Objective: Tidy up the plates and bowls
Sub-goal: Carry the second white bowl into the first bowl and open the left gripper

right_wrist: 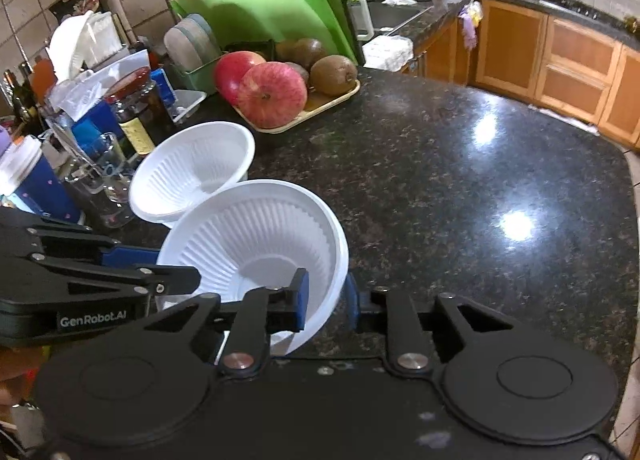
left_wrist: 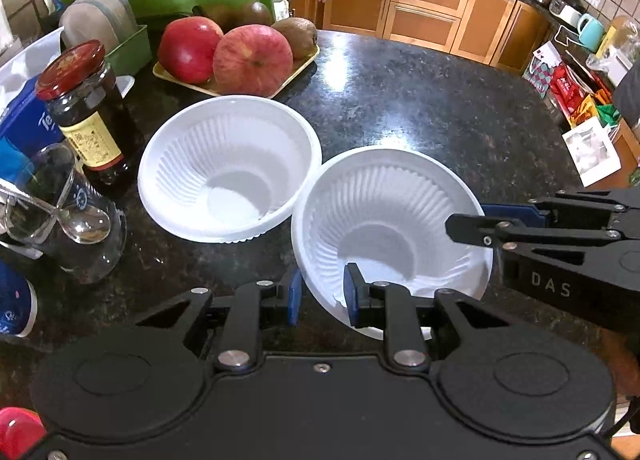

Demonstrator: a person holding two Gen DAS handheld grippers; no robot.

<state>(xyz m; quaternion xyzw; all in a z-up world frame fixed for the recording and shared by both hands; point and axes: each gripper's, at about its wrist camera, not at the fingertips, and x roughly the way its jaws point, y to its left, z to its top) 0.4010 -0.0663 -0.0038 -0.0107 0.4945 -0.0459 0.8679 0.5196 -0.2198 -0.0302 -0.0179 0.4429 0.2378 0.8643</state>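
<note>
Roughly by size, largest down:
Counter (right_wrist: 460, 187): dark speckled stone, carrying everything below
Near bowl (left_wrist: 384, 215): white ribbed plastic, tilted on the counter, its rim touching the far bowl's rim
Far bowl (left_wrist: 228, 167): same kind, upright, just in front of the fruit tray
Fruit tray (left_wrist: 298, 69): 2 red apples and some kiwis, behind the far bowl
Jar (left_wrist: 86, 115): dark, red lid, left of the far bowl, beside a glass (left_wrist: 68, 211)
Right gripper (right_wrist: 324, 300): jaws straddle the near bowl's right rim, 1 inside, 1 outside; whether the pads press the wall I cannot tell
Left gripper (left_wrist: 320, 296): jaws half open astride the same bowl's near rim, gap visible at the outer pad
</note>
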